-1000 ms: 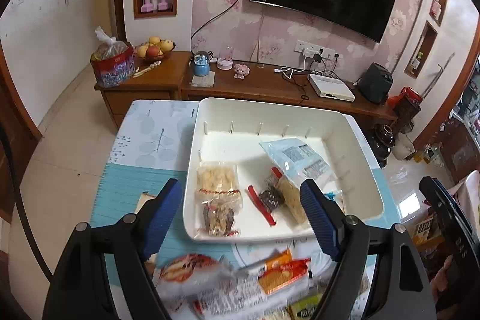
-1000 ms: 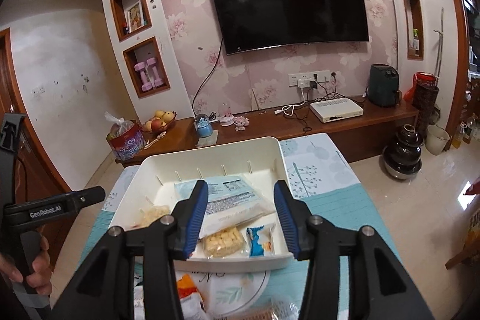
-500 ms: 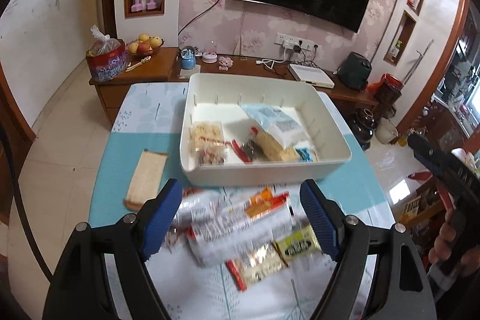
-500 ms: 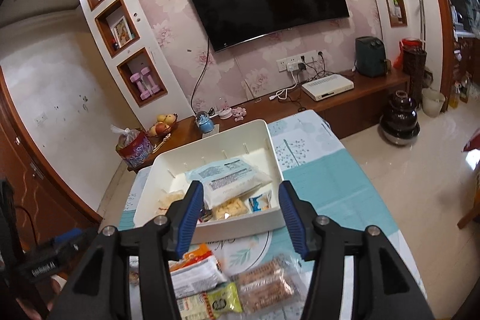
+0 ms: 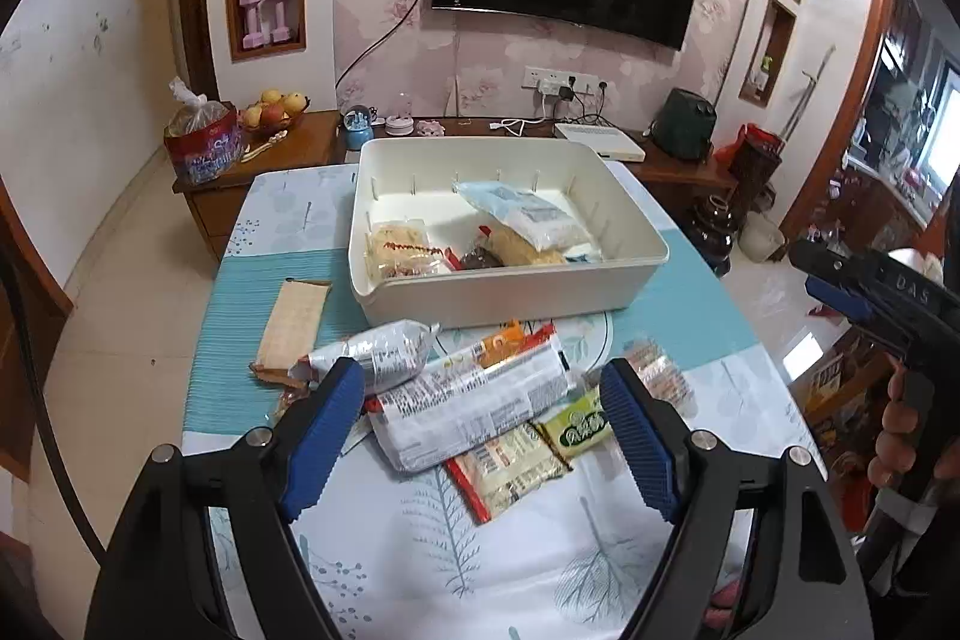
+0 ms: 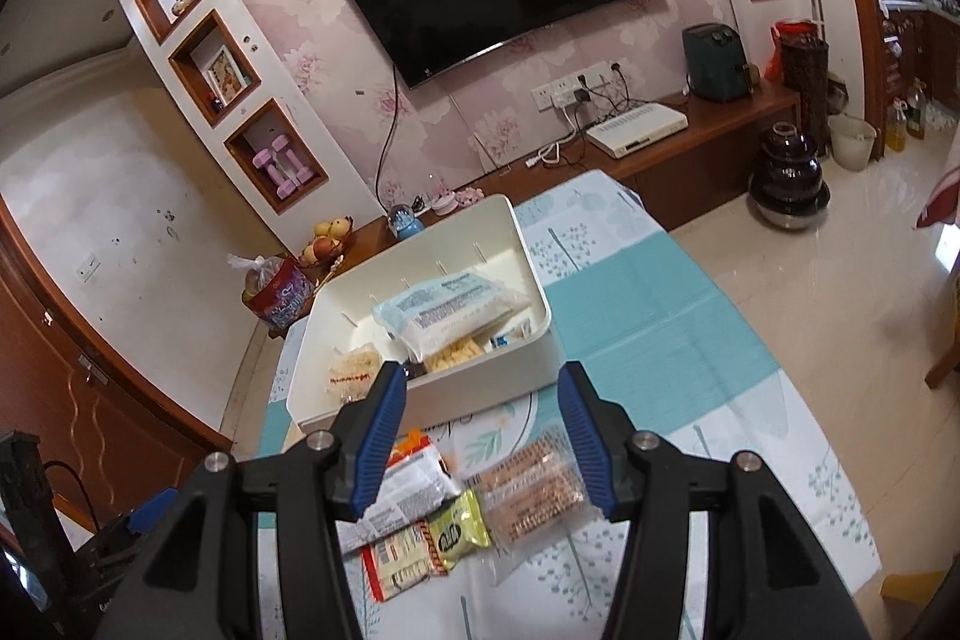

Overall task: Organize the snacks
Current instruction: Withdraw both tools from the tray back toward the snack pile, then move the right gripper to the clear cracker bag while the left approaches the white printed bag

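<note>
Snack packets [image 5: 474, 400] on table beneath open left gripper [image 5: 483, 427], untouched.

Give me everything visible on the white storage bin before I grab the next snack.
The white storage bin is a rectangular, smooth plastic-looking tub with rounded corners and slotted inner walls. It sits upright on the table's teal cloth, beyond the loose snack pile. Inside lie several packets, among them a pale blue-and-white bag. Neither tongs touch it.
</note>
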`<state>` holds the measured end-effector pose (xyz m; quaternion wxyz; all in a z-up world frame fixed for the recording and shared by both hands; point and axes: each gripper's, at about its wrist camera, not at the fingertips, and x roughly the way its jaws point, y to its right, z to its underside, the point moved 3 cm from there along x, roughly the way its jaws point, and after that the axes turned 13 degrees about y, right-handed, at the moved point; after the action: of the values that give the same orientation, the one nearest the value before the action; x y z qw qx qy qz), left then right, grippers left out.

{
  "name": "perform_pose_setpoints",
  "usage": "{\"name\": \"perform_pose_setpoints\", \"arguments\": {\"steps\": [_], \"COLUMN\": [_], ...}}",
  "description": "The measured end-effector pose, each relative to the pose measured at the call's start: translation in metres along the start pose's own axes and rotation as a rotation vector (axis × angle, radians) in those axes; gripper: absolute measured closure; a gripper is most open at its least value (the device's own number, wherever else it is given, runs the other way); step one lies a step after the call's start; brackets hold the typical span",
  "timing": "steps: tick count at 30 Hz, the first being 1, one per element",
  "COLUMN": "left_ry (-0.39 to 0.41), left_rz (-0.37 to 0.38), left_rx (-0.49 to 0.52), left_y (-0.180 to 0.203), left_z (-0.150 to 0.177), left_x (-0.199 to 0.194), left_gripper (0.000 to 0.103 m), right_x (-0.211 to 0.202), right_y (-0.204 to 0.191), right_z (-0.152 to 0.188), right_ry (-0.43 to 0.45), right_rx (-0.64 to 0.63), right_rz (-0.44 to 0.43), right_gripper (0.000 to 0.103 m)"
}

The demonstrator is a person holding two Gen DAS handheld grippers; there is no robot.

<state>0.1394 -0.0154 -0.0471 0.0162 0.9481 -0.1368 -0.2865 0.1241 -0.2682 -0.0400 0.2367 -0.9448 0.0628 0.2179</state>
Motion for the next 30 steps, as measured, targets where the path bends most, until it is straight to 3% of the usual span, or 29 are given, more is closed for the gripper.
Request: {"name": "perform_pose_setpoints", "arguments": {"steps": [11,17,30], "left_ry": [-0.045,-0.041,-0.026], "left_rz": [-0.034,-0.044,-0.075], "left_rx": [0.142,0.249,0.476], "left_y": [0.008,0.005,0.0], "left_z": [0.034,0.051,0.082], "left_x": [0.001,0.011,0.037], "left_gripper": [0.023,0.023,0.023], "right_x": [0.002,0.011,0.045], "right_y": [0.017,0.025,0.03], "right_z": [0.031,0.055,0.107], "right_ry": [-0.116,-0.192,-0.329], "right_rx": [0.094,0.147,0.247], "right_rz": [0.016,0.053,0.046], "right_gripper": [0.05,0.05,0.05]}}
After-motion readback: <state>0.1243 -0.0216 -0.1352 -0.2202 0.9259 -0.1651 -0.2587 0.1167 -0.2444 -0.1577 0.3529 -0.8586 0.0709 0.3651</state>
